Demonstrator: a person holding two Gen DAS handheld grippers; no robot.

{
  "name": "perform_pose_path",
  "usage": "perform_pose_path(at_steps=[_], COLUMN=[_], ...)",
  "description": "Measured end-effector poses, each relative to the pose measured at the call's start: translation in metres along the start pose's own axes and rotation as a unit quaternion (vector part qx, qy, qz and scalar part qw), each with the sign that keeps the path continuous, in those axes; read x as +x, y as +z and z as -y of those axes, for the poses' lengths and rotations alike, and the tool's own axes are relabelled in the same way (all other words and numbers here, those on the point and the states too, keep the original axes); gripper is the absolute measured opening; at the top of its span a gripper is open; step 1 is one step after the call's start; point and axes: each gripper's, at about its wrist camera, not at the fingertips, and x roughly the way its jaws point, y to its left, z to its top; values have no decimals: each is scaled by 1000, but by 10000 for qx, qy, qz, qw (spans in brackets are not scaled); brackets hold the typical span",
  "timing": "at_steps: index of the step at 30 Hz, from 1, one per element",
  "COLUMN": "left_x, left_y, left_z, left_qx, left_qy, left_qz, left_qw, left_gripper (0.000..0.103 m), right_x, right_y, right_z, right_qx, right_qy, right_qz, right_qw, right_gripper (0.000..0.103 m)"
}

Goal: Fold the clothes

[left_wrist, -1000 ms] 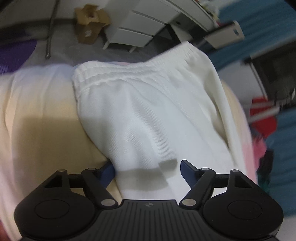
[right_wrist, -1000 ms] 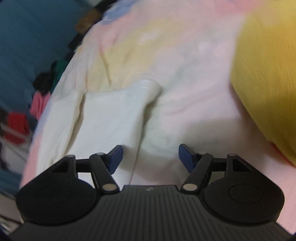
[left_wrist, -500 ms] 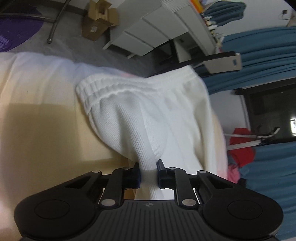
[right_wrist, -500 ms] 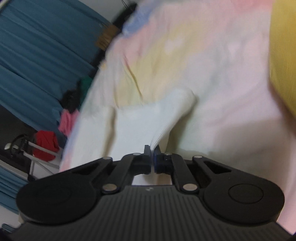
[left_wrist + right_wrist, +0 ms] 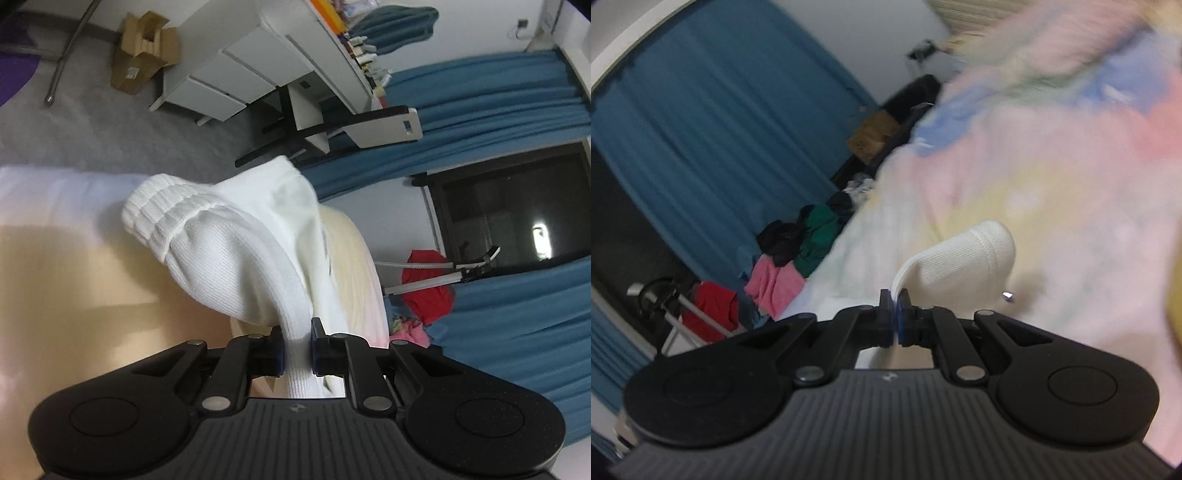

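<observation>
A white ribbed garment with an elastic waistband (image 5: 236, 258) hangs bunched from my left gripper (image 5: 297, 347), which is shut on a fold of it and holds it above the pastel bed cover (image 5: 74, 280). The waistband end droops toward the bed's far edge. My right gripper (image 5: 895, 317) is shut on a thin edge of the same white garment (image 5: 964, 258), whose hemmed end curls up above the pink and yellow bed cover (image 5: 1052, 177).
A white drawer unit (image 5: 236, 66), a cardboard box (image 5: 142, 51) and a dark desk frame stand on the grey floor beyond the bed. Blue curtains (image 5: 713, 140), a pile of coloured clothes (image 5: 798, 251) and a rack with a red cloth (image 5: 709, 310) stand beside the bed.
Both grippers went from open to shut on the white garment, then lifted it. The cloth now hangs bunched off the bed, and both views have tilted up toward the room.
</observation>
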Motion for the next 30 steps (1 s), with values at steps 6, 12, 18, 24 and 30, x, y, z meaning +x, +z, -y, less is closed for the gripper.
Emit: perform_pose_path(at_steps=[6,12,18,24,30], left_x=[95,223,322,324,281], left_y=[33,55,56,43,29], left_z=[61,105,120,121,111], left_qx=[257,733,1292,1909,2449], left_qy=[276,915,1559,1403,663], left_qz=[42,57,13,94,15], left_qw=[9993,9931,9793,9715,9673], left_gripper=[13,13,14,24,64], right_x=[90,211,309,321,249], right_y=[7,-26,-72,-74,-51], right_z=[-94,-173,-174,-149,-118], right_qx=[-844,-1574,-1869,-1719,-1330], right_qy=[157,-16,-605,-352,123], right_qz=[-34,-154,-703,-943,-448], right_qw=[9963,9874,9780,9800,9900], right_gripper=[5,5,6,18,57])
